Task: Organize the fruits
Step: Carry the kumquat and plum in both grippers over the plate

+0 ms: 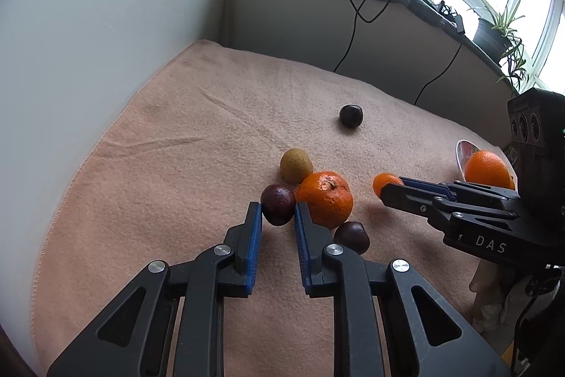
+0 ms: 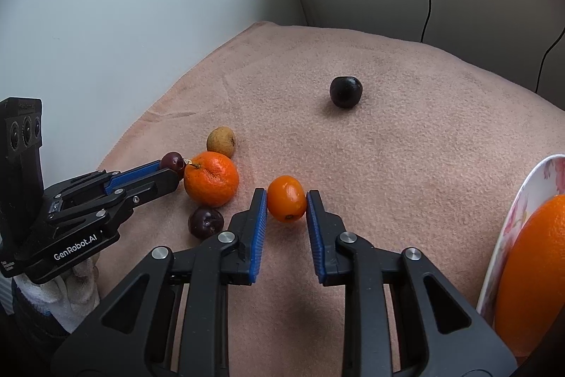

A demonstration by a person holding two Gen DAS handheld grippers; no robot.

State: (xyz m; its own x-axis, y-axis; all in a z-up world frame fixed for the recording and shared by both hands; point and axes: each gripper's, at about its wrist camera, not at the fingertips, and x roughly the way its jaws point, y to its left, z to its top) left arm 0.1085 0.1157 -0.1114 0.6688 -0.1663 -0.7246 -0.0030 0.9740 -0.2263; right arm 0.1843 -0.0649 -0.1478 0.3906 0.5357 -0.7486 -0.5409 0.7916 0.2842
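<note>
On a pink blanket lie a mandarin, a tan fruit, and dark plums: one between my left fingers, one near the mandarin, one farther off alone. My left gripper is open around the first plum, pads close on both sides. My right gripper is open around a small orange kumquat, pads nearly touching it. A large orange sits on a floral plate at the right. The left gripper also shows in the right wrist view.
A white wall borders the blanket on the left. Behind is a grey ledge with black cables, a potted plant and windows.
</note>
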